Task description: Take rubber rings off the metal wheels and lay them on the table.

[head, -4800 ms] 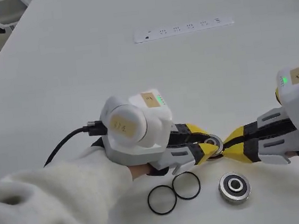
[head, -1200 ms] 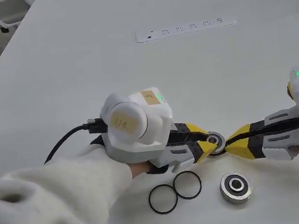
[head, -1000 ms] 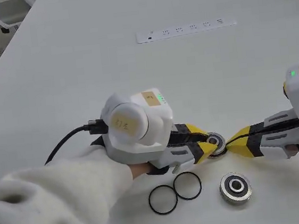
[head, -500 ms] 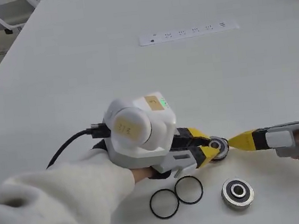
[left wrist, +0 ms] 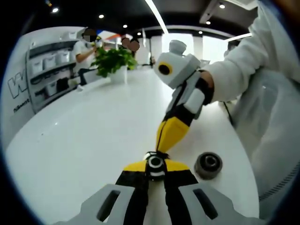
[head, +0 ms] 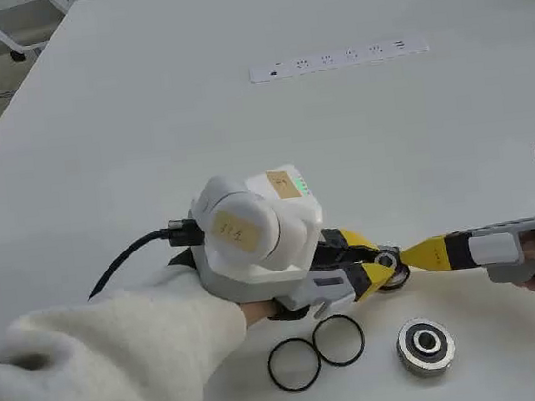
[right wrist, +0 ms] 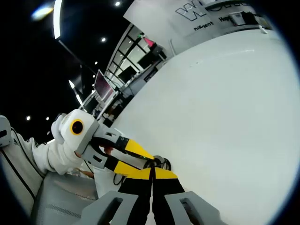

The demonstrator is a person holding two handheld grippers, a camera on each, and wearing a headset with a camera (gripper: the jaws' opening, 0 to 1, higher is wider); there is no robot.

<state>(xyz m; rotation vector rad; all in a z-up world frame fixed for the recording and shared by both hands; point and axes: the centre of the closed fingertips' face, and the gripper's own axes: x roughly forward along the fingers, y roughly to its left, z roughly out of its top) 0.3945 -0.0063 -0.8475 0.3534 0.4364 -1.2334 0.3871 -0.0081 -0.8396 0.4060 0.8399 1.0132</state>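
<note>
Nearest, two rubber rings [head: 315, 349] lie side by side on the table [head: 145, 127], with a loose wheel [head: 424, 345] at their 3 o'clock. Beyond them, the left gripper [head: 380, 270] reaches in from 9 o'clock and clamps a metal wheel [head: 390, 265]. The right gripper [head: 409, 255] is level from 3 o'clock with its jaws pressed together, and its tips meet that wheel's rim. Whether they pinch a ring cannot be told. A power strip [head: 339, 58] lies far off at 12 o'clock.

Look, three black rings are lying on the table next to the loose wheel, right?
No, not three. The head view shows two: one black ring and a second ring, lying on the table next to the loose wheel.
</note>
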